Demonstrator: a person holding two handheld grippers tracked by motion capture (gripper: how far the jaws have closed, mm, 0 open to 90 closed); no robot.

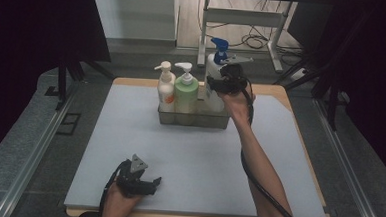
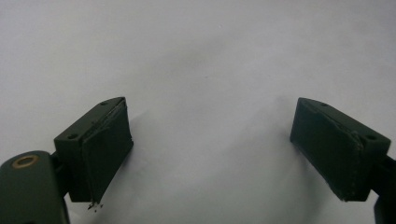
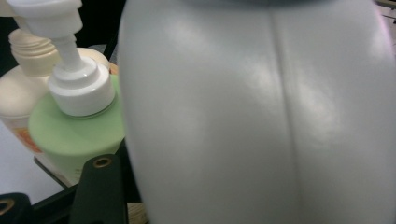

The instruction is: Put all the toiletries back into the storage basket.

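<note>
Jaws of the right gripper (image 1: 221, 84) apparently pinch the white spray bottle (image 1: 213, 89) in the clear bin (image 1: 193, 119). Left gripper (image 1: 153, 182) rests spread wide on the grey mat (image 1: 198, 164).

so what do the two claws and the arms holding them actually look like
Both are black handheld claws. The left claw carries a grey three-cornered plate on top and has two blocky black jaws with flat pads and a brass-coloured rivet. The right claw has a similar grey plate and trails a black cable along the forearm. No sleeves are visible on either forearm.
</note>
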